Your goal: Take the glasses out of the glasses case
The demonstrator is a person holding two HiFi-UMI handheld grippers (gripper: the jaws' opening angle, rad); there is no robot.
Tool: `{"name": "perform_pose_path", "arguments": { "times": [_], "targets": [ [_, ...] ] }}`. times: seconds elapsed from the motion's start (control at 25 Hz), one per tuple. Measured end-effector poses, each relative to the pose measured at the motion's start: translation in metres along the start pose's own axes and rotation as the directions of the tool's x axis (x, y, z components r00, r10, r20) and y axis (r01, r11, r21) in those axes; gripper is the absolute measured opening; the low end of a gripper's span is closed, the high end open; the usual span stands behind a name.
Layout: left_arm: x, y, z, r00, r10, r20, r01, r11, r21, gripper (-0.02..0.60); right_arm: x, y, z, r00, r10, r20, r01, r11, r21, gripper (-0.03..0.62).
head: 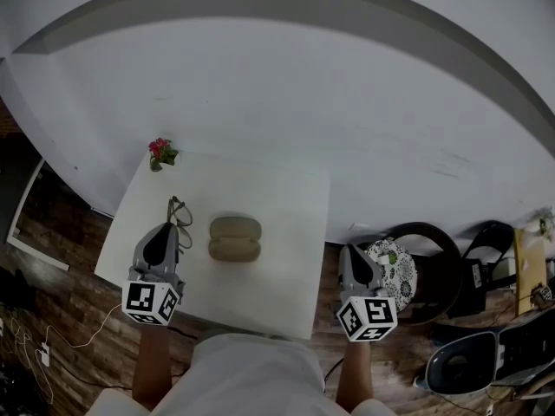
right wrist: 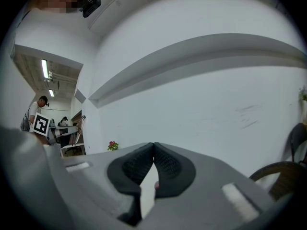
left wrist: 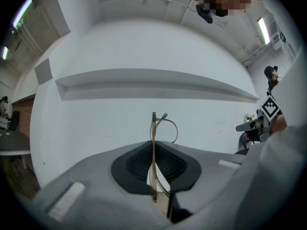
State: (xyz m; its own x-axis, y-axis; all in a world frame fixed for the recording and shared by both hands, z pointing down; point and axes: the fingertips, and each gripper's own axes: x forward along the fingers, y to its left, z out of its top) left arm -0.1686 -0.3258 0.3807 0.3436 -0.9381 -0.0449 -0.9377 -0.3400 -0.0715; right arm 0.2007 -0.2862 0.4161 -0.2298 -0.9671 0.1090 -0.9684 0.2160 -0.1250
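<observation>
Glasses (head: pixel 179 211) pinched by left hand-held gripper (left wrist: pixel 154 150), outside seemingly closed glasses case (head: pixel 235 238); right hand-held gripper (right wrist: pixel 154 150) pressed together.

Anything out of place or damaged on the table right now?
Nothing stands out. The glasses are gripped edge-on in the left claw, with no damage visible; the glasses case lies flat on the white table. The right claw is shut and empty, beside the table.

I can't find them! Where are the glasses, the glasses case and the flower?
glasses (left wrist: pixel 153 133), left gripper view, on the frame's edge.
glasses case (head: pixel 235 238), head view, middle of its top.
flower (head: pixel 159 149), head view, pink blossom.
</observation>
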Motion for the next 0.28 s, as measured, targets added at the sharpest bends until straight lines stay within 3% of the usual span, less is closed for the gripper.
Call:
{"name": "perform_pose_path", "arguments": {
  "times": [0.28],
  "targets": [
    [-0.0048,0.0025,0.0,1.0,0.007,-0.002,-0.007,1.0,0.002,0.023,-0.0034,0.0015,-0.0008,1.0,-0.003,0.001,0.003,1.0,0.005,0.003]
  ]
}}
